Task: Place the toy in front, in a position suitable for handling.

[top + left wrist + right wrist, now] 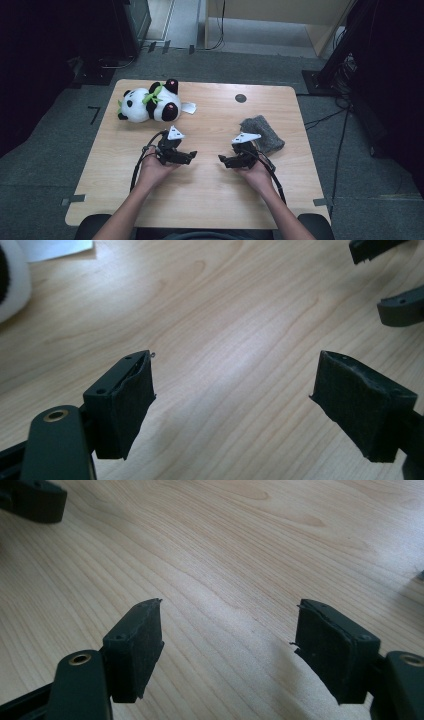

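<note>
A black and white panda plush [149, 104] with a green scarf lies on its side at the table's far left, a white tag beside it. A grey cloth [262, 133] lies bunched at the right. My left gripper [192, 155] is held over the middle of the table and points right, its jaws apart with bare wood between the pads [131, 405]. My right gripper [222, 159] faces it from the right, pointing left, jaws also apart and empty [228, 645]. The cloth lies just behind the right hand. The two grippers' tips stand close together, not touching.
The light wooden table [210, 200] has a dark round hole [240, 98] near its far edge. Grey carpet surrounds it, with cables and dark stands at the right and a chair edge at the bottom.
</note>
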Available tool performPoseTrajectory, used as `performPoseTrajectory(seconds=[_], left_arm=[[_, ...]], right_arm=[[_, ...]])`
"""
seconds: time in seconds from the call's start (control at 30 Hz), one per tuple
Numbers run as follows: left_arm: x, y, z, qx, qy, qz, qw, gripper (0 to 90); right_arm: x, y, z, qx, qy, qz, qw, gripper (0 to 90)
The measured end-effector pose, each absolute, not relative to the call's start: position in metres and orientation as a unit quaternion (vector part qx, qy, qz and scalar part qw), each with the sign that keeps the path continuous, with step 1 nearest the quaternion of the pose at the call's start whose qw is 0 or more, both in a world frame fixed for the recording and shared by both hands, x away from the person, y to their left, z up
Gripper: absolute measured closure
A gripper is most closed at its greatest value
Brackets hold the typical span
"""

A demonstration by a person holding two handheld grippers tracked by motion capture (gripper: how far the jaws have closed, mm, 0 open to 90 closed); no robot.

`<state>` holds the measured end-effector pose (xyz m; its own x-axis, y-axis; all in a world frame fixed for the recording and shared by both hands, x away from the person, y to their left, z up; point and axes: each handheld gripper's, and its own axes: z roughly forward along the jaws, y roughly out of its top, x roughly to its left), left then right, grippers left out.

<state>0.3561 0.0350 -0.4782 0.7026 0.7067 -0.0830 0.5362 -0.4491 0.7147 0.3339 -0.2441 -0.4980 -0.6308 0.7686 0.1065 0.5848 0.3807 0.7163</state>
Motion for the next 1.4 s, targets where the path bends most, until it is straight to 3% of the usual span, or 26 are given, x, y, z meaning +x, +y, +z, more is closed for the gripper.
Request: performPoseTrajectory(seconds=[0.87,0.93,1.4], left_arm=[[0.390,0.076,-0.449,0.820,0.391,0.168,0.382,17.0],[0.393,0.079,-0.448,0.821,0.394,0.167,0.378,21.0],[0.412,0.100,-0.429,0.801,0.414,0.184,0.392,26.1]], right_arm=[[0.336,-0.247,-0.496,0.408,0.824,0.379,0.108,32.2],[0.336,-0.247,-0.497,0.407,0.825,0.378,0.107,32.6],[0.336,-0.245,-0.499,0.405,0.827,0.376,0.101,34.1]])
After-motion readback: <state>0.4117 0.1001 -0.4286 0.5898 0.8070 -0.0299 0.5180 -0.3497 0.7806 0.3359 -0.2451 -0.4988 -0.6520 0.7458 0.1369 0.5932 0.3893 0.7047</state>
